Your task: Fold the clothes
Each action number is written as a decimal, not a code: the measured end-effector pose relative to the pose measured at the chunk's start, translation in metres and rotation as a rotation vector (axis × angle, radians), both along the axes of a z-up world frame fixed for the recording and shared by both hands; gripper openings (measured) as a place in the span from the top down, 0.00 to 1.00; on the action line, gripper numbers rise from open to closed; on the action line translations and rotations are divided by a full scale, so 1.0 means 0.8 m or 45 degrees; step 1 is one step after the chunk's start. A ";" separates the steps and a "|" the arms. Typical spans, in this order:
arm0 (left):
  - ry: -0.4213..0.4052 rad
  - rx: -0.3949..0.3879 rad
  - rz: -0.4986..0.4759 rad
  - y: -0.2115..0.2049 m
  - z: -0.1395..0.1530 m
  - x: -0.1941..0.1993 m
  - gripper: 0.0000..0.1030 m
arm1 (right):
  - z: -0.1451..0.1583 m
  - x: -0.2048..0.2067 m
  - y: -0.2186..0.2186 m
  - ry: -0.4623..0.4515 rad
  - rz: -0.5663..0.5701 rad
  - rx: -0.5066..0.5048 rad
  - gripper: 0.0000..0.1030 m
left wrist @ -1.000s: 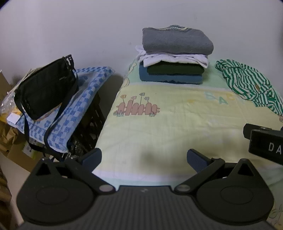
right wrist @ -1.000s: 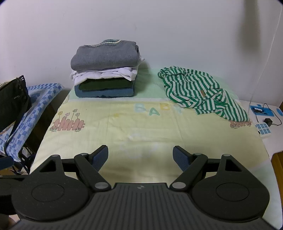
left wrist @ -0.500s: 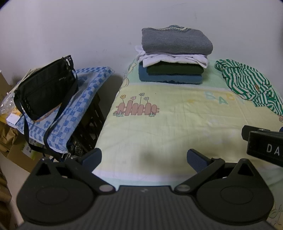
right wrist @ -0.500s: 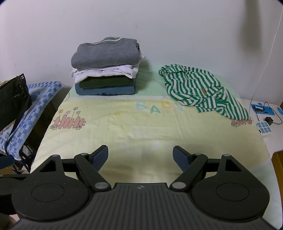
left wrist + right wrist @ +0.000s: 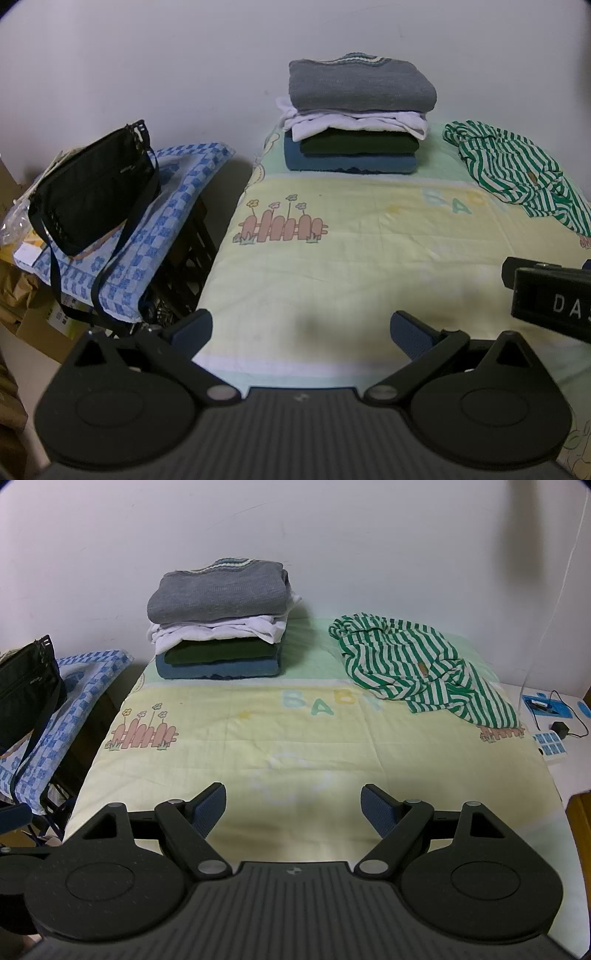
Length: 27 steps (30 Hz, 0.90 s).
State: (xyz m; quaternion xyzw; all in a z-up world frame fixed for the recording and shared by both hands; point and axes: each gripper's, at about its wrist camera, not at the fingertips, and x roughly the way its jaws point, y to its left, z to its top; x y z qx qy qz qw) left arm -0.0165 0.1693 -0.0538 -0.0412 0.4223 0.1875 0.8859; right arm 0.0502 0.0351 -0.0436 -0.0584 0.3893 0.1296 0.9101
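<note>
Both views have crept nearer the far wall since a second ago, so the folded stack [image 5: 221, 620] and the striped garment [image 5: 424, 668] sit a little lower in the right wrist view. Left tongs [image 5: 301, 334] and right tongs [image 5: 293, 806] hover wide apart over the near part of the bed [image 5: 295, 746], gripping nothing. On the stack, a grey sweater [image 5: 360, 86] tops white, dark green and blue pieces at the far left of the quilt. Crumpled and unfolded, the striped garment lies at the far right, reaching the quilt's right edge. Between tongs and clothes the quilt is bare. Left of the bed, a black bag [image 5: 92, 188] rests on a blue checked cloth [image 5: 155, 229] over a dark crate [image 5: 184, 269].
</note>
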 end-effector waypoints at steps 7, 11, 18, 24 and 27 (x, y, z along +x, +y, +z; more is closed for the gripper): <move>0.001 -0.001 0.001 -0.001 0.000 0.001 0.00 | -0.001 0.001 -0.001 0.009 0.000 0.000 0.20; -0.001 0.000 0.003 0.000 0.000 0.002 0.00 | -0.001 0.002 -0.001 0.011 0.002 0.000 0.20; -0.002 0.000 0.009 -0.001 0.001 0.004 0.00 | -0.004 0.005 -0.002 0.021 0.009 0.001 0.20; -0.005 0.001 0.013 0.001 0.002 0.005 0.00 | -0.005 0.006 -0.004 0.024 0.006 0.008 0.20; -0.008 0.004 0.012 0.001 0.003 0.006 0.00 | -0.005 0.007 -0.006 0.025 0.002 0.014 0.20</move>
